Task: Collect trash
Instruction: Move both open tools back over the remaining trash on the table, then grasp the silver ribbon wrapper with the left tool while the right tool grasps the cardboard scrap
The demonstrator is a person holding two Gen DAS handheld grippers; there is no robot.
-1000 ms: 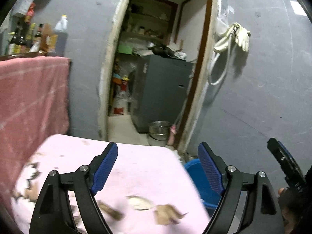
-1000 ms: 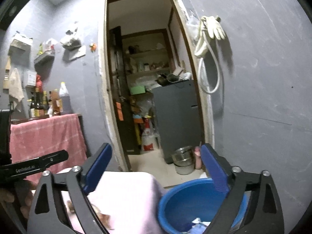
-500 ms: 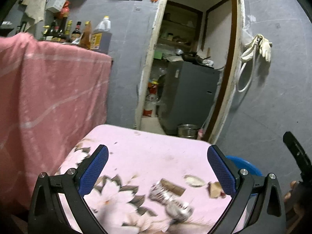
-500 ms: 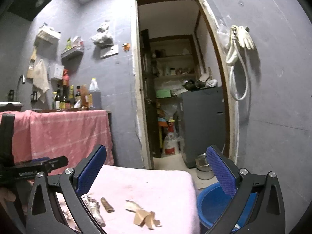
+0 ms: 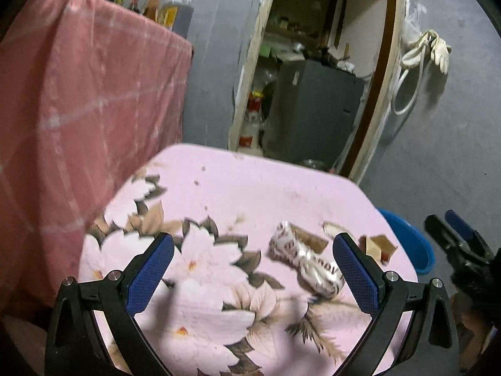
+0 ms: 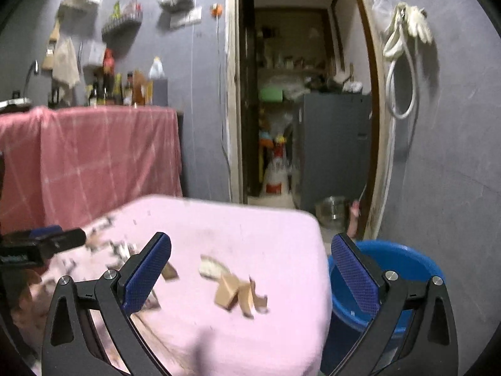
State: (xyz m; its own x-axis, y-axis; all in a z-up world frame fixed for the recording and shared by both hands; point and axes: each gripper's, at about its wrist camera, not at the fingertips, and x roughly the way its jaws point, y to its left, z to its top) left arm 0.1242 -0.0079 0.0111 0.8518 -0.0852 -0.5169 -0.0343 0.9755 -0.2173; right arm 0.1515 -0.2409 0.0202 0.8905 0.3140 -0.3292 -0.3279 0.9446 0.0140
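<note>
1. Our left tongs [image 5: 253, 269] and right tongs [image 6: 250, 269] both stand wide, holding nothing.
2. The crumpled wrapper [image 5: 305, 264] lies on the pink desk [image 5: 266, 185], cardboard scraps [image 6: 239, 294] near the blue basin [image 6: 404, 258].
3. We should lower straight and straddle one piece before closing.

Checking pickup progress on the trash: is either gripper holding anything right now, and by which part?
Nothing is held. The left gripper and right gripper both stand open above the table, over the crumpled wrapper and cardboard scraps.
</note>
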